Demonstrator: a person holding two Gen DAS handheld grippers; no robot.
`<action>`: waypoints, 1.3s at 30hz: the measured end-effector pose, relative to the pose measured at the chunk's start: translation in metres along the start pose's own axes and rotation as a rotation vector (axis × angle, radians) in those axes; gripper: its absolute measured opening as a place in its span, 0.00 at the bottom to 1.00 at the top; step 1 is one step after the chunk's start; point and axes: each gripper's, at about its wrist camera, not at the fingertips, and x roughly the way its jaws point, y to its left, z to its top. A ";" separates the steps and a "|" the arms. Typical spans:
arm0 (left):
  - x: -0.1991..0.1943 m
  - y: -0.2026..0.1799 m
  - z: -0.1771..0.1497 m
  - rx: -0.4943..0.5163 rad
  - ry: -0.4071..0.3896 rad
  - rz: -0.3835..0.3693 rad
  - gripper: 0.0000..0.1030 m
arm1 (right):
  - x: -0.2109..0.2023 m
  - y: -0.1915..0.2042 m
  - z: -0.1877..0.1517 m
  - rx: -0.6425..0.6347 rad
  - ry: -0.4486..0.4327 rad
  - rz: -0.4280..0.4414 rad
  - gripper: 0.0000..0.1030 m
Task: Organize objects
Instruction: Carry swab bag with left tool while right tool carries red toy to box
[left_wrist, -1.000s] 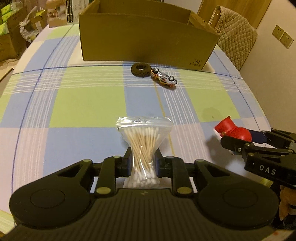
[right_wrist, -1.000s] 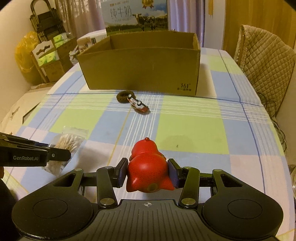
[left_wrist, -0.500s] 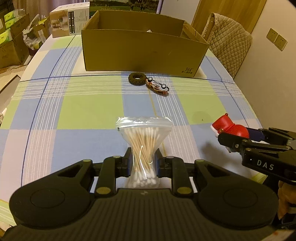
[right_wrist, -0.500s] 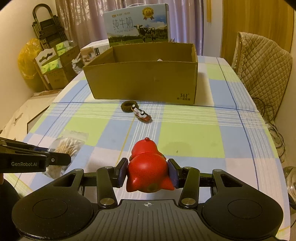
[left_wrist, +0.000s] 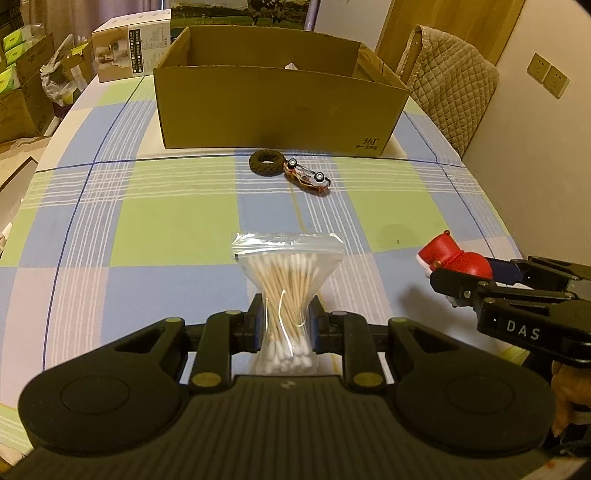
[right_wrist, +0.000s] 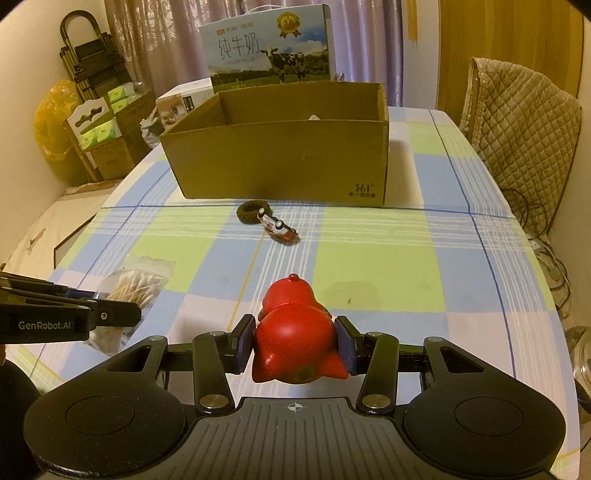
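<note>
2 claws are loaded: my left claw (left_wrist: 285, 322) pinches the bag of cotton swabs (left_wrist: 286, 291), my right claw (right_wrist: 295, 345) clamps the red toy (right_wrist: 295, 338). Both have risen off the table (left_wrist: 166, 229), and the cardboard box (left_wrist: 273, 107) now shows its inside, so I judge dropping them in comes next.

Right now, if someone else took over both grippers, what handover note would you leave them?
Left gripper: shut on the bag of cotton swabs, held above the table.
Right gripper: shut on the red toy figure, also off the table.
Open cardboard box stands at the far end of the checked tablecloth; something pale shows inside.
Left on the table in front of the box: brown ring and overturned toy car.
Likely next: carry both held items to the box.
</note>
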 end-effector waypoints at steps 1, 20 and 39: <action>0.000 0.000 0.001 0.003 -0.002 -0.001 0.18 | 0.000 0.000 0.003 -0.002 -0.002 0.002 0.42; -0.021 0.013 0.159 0.098 -0.166 -0.007 0.18 | 0.007 -0.017 0.183 -0.084 -0.144 0.034 0.42; 0.050 0.049 0.261 0.117 -0.123 0.048 0.18 | 0.114 -0.024 0.258 -0.055 -0.049 0.059 0.42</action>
